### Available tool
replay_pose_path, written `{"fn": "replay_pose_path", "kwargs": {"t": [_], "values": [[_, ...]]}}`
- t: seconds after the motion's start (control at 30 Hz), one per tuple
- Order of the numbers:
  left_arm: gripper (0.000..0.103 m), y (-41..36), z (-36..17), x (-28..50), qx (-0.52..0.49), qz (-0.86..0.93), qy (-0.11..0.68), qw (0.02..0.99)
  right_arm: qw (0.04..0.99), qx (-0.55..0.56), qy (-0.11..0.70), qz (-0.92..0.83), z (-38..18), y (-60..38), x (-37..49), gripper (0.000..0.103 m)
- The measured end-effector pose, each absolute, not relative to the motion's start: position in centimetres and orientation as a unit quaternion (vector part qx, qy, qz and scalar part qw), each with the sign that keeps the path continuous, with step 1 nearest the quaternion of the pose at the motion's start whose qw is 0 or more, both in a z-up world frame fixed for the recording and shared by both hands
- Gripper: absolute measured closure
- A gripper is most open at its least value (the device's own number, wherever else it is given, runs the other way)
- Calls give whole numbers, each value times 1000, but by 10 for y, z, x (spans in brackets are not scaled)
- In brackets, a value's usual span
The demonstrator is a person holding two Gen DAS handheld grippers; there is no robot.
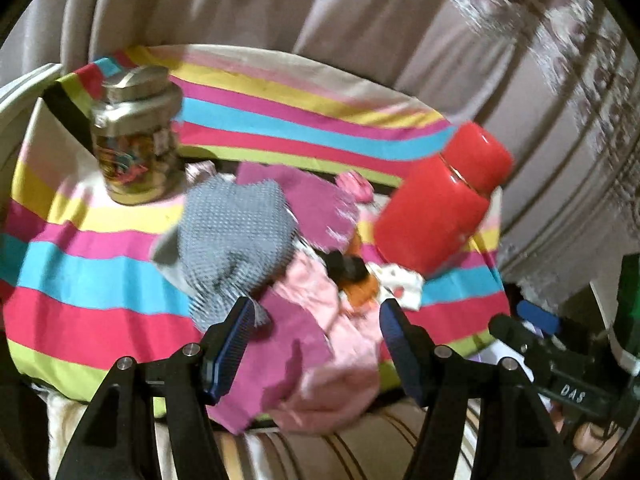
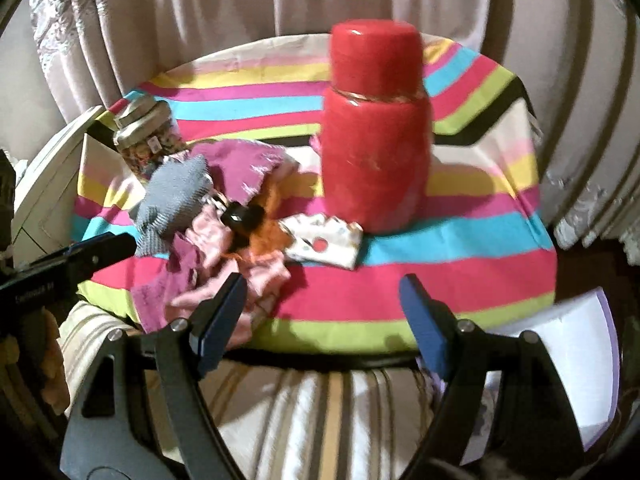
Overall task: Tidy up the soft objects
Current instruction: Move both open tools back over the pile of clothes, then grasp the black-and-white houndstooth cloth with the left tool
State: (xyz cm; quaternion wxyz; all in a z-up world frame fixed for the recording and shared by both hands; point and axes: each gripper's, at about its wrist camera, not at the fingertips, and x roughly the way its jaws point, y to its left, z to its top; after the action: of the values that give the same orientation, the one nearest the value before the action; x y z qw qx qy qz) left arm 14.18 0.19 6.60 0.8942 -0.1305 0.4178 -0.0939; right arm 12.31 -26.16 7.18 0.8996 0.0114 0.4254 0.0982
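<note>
A pile of soft cloths lies on a striped tablecloth (image 1: 80,280): a grey dotted cloth (image 1: 234,236), magenta cloths (image 1: 308,200), a pink cloth (image 1: 320,304), an orange-and-black soft item (image 1: 352,276) and a white patterned cloth (image 1: 400,280). My left gripper (image 1: 316,320) is open and empty, hovering over the pile's near edge. My right gripper (image 2: 322,300) is open and empty, above the table's front edge, right of the pile (image 2: 224,220). The white patterned cloth (image 2: 324,246) lies just beyond it.
A tall red jar (image 2: 374,128) stands right of the pile; it also shows in the left wrist view (image 1: 440,204). A metal-lidded glass jar (image 1: 134,140) stands at the back left. Curtains hang behind. A striped cushion (image 2: 320,420) lies below the table edge. White paper (image 2: 580,360) is at right.
</note>
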Motion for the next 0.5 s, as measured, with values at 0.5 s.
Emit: {"fn": "replay_pose_path", "kwargs": {"t": [0.5], "values": [[37, 51, 51, 196, -167, -5, 394, 904, 900, -5, 412, 143, 52, -196, 179, 22]]}}
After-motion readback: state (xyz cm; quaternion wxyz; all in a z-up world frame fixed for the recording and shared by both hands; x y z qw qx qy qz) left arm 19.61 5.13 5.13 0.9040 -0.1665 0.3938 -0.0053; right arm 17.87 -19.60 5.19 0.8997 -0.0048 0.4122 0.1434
